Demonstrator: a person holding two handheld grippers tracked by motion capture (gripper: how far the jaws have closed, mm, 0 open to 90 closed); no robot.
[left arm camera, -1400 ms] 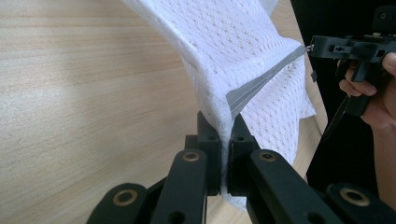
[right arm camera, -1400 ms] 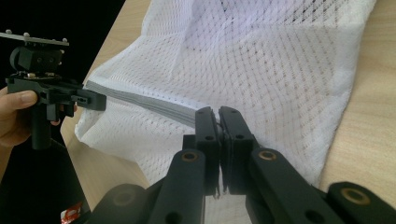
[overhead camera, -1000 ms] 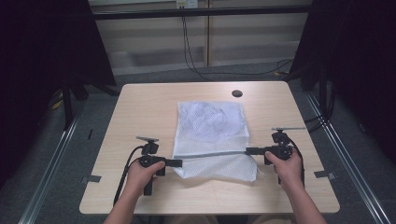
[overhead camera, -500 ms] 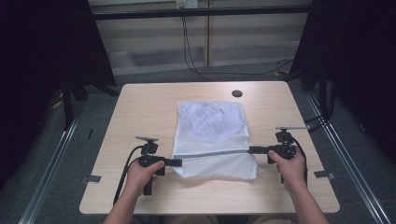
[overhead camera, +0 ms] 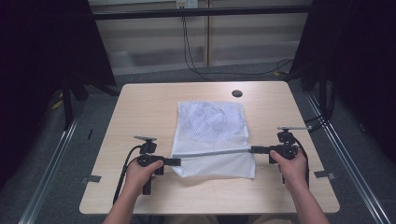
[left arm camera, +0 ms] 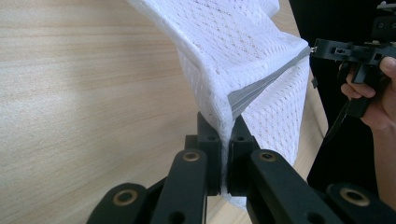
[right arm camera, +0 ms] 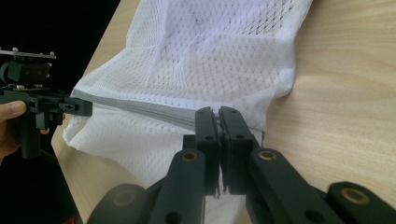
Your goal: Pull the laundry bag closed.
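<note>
Stretching between left hand-held gripper (overhead camera: 178, 162) and right hand-held gripper (overhead camera: 253, 150), both clamped: mesh bag (overhead camera: 212, 135).

Both forearms reach in from the near table edge, held apart and roughly parallel. The left hand (overhead camera: 140, 170) grips the left gripper (overhead camera: 176, 162), jaws clamped tight and pointing inward toward the right. The right hand (overhead camera: 290, 163) holds the right gripper (overhead camera: 253, 150), jaws likewise pressed together, pointing left.
</note>
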